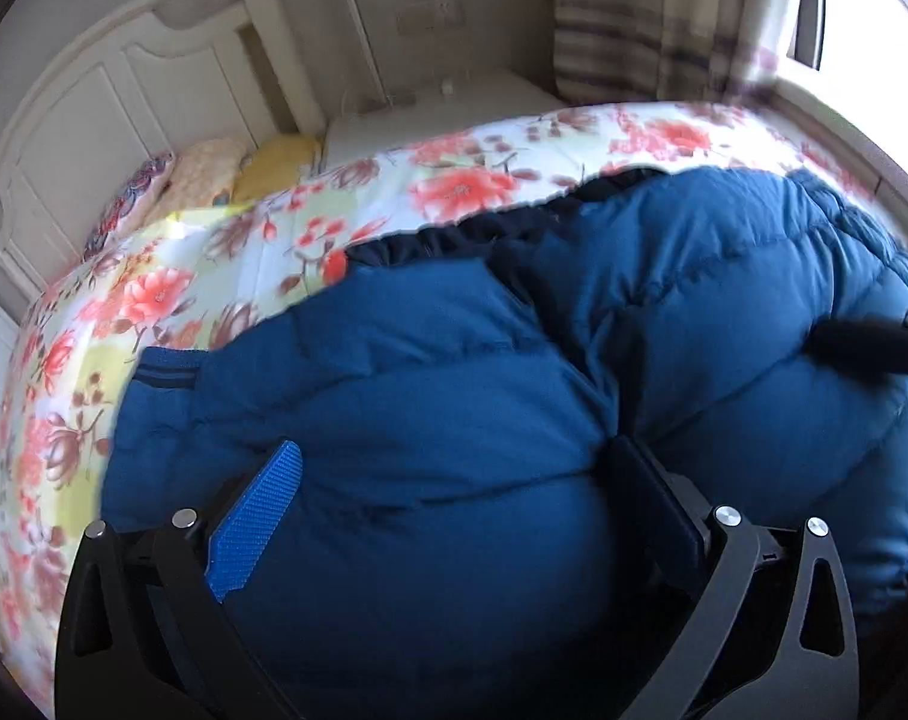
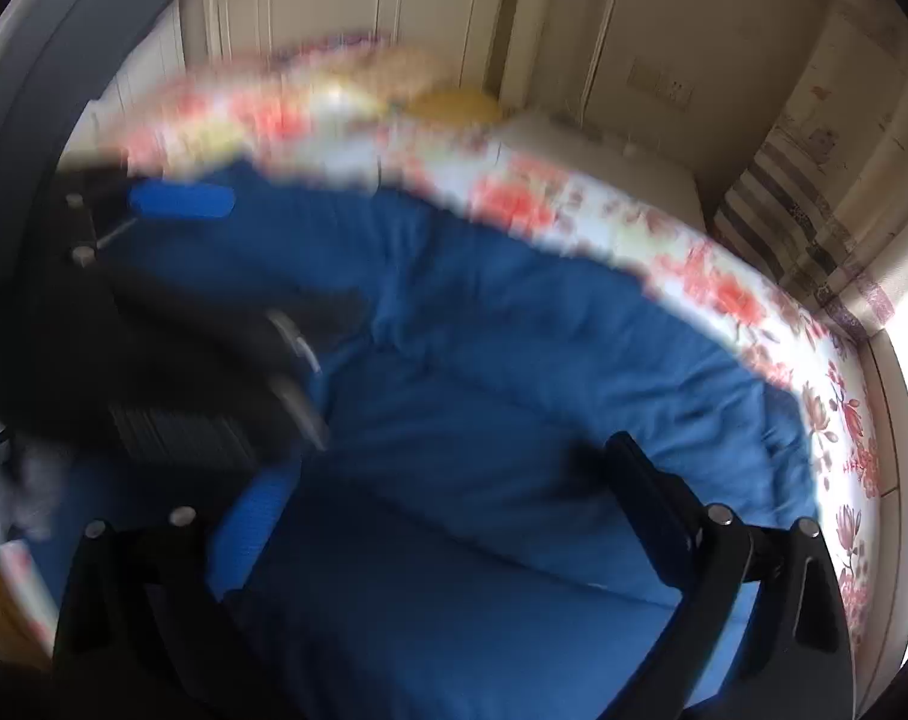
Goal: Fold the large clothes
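A big blue padded jacket (image 1: pixel 454 372) lies on the floral bed sheet (image 1: pixel 225 252); its dark elastic hem runs along the far edge and a striped cuff shows at the left. My left gripper (image 1: pixel 454 480) is open, its jaws wide apart, pressed low over the jacket's padding. My right gripper (image 2: pixel 441 492) is open too, just above the jacket (image 2: pixel 514 360). The left gripper also shows, blurred, at the left of the right wrist view (image 2: pixel 177 252). A tip of the right gripper shows at the right edge of the left wrist view (image 1: pixel 868 342).
A white headboard (image 1: pixel 93 96) and pillows (image 1: pixel 213 168) stand at the bed's far left. A white nightstand (image 1: pixel 441 114), striped curtain (image 1: pixel 634 30) and bright window (image 1: pixel 868 18) lie beyond the bed. The sheet (image 2: pixel 724 294) rims the jacket on the far side.
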{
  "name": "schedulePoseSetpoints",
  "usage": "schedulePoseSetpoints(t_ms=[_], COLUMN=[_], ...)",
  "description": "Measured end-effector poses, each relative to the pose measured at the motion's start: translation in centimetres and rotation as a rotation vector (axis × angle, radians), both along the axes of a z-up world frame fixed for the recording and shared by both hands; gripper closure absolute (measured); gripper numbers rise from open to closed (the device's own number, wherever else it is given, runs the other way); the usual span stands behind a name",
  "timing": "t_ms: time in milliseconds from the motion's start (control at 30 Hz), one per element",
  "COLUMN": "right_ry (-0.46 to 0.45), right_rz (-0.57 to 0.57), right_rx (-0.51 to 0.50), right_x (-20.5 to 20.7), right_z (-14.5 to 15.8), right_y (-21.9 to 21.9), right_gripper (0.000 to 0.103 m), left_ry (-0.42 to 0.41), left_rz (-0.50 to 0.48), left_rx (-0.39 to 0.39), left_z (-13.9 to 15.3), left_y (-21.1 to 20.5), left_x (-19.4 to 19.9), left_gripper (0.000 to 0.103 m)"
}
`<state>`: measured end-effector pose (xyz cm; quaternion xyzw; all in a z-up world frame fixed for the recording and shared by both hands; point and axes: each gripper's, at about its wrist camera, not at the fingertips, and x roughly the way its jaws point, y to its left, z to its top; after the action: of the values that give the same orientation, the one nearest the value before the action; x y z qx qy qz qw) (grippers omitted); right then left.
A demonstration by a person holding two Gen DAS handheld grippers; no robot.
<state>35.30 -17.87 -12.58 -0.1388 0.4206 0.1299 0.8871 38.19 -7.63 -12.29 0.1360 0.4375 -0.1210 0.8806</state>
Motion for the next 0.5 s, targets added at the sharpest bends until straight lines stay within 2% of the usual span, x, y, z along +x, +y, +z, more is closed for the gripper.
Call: schedulePoseSetpoints(t_ms=[67,100,133,233,267,333,367,400,433,467,500], right_ry=[0.018,0.026,0.024,-0.021,-0.046,-0.079,-0.080,-0.067,-0.049,-0.028,-0.030], right_rz=[-0.010,-0.024,-0.029,-0.074,-0.106,-0.199,-0.265,-0.314,-0.337,-0.348,-0.348], right_rx=[0.042,0.057,0.057,0.062,0.069,0.076,0.078,0.103,0.151,0.260,0.318], right_x=[0.4,0.5,0.3,-1.6,-2.3,-3.3,-3.6,-3.8,-4.0,-4.1,-4.2], right_z=[-0.3,-0.1,0.0,1.4,1.9,2.2,1.8,1.0,0.3,-0.6,-1.1], right_y=[-0.7,-1.1,-1.3,-3.5,-4.7,-7.8,-10.0,-11.9,-13.2,-15.0,-15.8], right_gripper=[0.003,0.003,0.003,0.003,0.003,0.003,0.003,0.003,0.003,0.003,0.002], left_ry=[0.029,0.020,0.002,-0.091,-0.096,-0.065,-0.021,0.008,0.012,0.014,0.012], left_rz=[0.024,0.047,0.062,0.150,0.181,0.236,0.260,0.263,0.268,0.278,0.279], left_rx=[-0.069,-0.113,-0.125,-0.104,-0.085,-0.061,-0.124,-0.223,-0.262,-0.273,-0.259], left_z=[0.4,1.2,1.7,3.4,3.1,2.0,1.0,0.6,0.5,0.5,0.5], left_y=[1.6,3.0,3.9,8.6,10.3,13.1,15.2,16.7,17.1,17.5,17.3], left_x=[0.4,0.2,-0.2,-1.8,-2.0,-1.7,-1.4,-1.4,-1.8,-1.7,-1.5], left_gripper=[0.004,0.004,0.004,0.004,0.004,0.004,0.004,0.004,0.004,0.004,0.004])
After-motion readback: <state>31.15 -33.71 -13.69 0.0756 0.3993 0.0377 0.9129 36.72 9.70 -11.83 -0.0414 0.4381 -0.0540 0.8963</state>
